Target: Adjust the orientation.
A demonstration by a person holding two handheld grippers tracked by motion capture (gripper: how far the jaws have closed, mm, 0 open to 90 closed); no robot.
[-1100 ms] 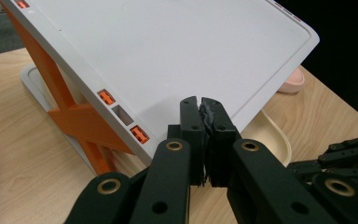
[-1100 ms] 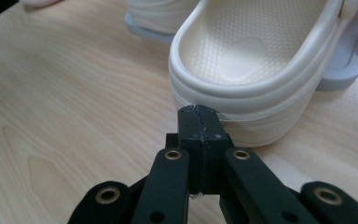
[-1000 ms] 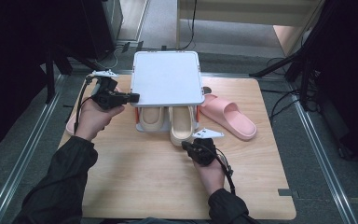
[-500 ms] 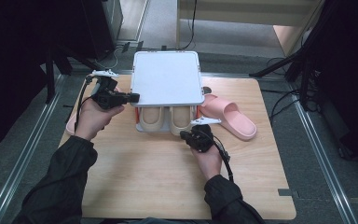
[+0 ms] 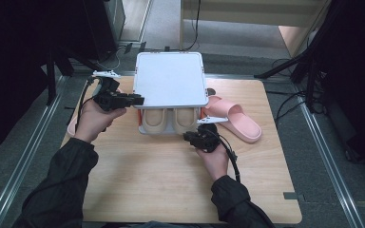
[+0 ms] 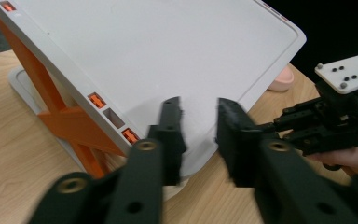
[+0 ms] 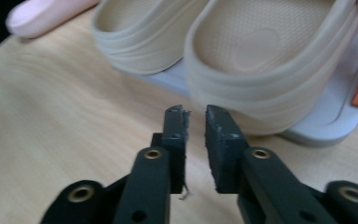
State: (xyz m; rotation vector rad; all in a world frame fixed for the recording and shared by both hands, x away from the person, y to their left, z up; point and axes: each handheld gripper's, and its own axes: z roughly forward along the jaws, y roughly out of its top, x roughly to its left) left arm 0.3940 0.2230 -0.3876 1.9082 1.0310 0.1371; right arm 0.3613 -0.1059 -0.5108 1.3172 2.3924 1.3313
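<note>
Two beige slippers point(image 5: 166, 121) sit side by side on the lower tier of a white rack point(image 5: 170, 78) with orange side braces, near the middle of the wooden counter point(image 5: 171, 185), heels toward us at 6 o'clock.

Our left hand-held gripper point(image 5: 135, 100) is at the rack's 9 o'clock edge. In the left gripper view point(image 6: 198, 135) its jaws have just been opening and now stand apart over the corner of the white top panel, nothing pressed between the pads.

Our right hand-held gripper point(image 5: 192, 137) is just off the heel of the right-hand beige slipper point(image 7: 270, 70), at about 6 o'clock from the rack. In the right gripper view point(image 7: 195, 140) its jaws have also just been opening; a narrow gap shows between them, with bare counter behind and the heel close ahead, not touching.

A pink slipper point(image 5: 233, 118) lies on the counter at 3 o'clock of the rack. Another pink slipper point(image 5: 72, 127) peeks out at 9 o'clock, mostly behind our left hand point(image 5: 92, 123).
</note>
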